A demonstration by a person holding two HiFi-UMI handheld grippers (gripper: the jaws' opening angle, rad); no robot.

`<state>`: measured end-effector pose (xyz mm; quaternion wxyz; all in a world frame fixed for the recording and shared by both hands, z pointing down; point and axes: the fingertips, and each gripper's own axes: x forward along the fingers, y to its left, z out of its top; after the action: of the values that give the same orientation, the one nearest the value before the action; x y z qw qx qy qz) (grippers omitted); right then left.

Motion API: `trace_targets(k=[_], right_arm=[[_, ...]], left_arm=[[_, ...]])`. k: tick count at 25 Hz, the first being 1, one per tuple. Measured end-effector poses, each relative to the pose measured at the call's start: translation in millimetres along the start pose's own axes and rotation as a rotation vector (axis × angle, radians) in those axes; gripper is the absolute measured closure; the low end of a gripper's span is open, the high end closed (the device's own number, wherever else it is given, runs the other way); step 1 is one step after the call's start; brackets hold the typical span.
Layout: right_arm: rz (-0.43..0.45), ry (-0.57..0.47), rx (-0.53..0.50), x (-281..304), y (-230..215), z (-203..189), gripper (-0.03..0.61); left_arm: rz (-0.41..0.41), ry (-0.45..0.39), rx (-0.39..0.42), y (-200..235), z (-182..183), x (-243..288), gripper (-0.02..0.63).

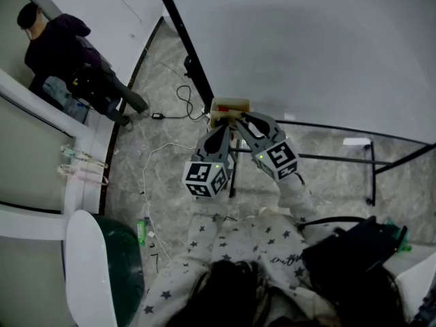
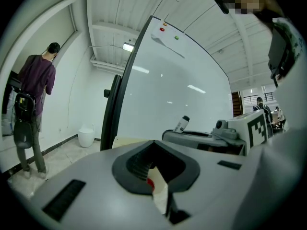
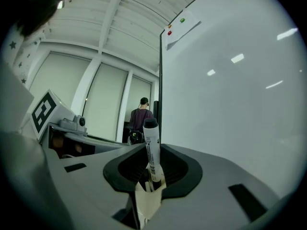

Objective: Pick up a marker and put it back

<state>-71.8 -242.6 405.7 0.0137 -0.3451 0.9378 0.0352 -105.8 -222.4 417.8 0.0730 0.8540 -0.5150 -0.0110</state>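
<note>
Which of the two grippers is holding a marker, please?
The right gripper: a marker stands upright between its jaws, while the left gripper is shut on nothing.

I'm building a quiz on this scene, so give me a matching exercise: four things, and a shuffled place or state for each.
1 marker
2 left gripper
3 red magnet
4 person in dark top

A near the top corner of the whiteboard
B jaws together, empty
C upright in the jaws of the right gripper
D standing, back turned

Pairs: 1-C, 2-B, 3-A, 4-D
</note>
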Motion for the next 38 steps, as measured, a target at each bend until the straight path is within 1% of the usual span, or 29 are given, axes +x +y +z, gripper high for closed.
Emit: trace_targets(k=[6,16,19,23,26,29,33,38], right_arm=[[0.016,0.018,0.056,-3,-8,19,0.495],[0.091,0.019,0.061,-10,-3,76,0.495],[0.115,0.011,0.067,-16,0,95,0.495],[0.126,-0.003,0.061,-25,0,112,0.495],[0.130,-0.011,0.068,-27,-1,117,0.495],[0.137,-0.006,0.066,-26,0,114,0.495],[0.151,-0.002,0.065,-24,2,111,0.495],[0.164,-0.009,0.065,-24,4,112,0.495]], left_arm=[[-0.015,0.001,0.015,-8,15,1,0.612],[-0.090,-0.015,0.045,-33,68,-5,0.612],[-0.120,-0.037,0.046,-43,86,-10,0.612],[-0.132,-0.056,0.058,-50,102,-15,0.612],[-0.127,-0.074,0.049,-49,105,-15,0.612],[-0.111,-0.062,0.053,-45,99,-13,0.612],[-0.116,-0.055,0.063,-45,98,-13,0.612],[-0.103,-0.066,0.060,-44,99,-14,0.612]])
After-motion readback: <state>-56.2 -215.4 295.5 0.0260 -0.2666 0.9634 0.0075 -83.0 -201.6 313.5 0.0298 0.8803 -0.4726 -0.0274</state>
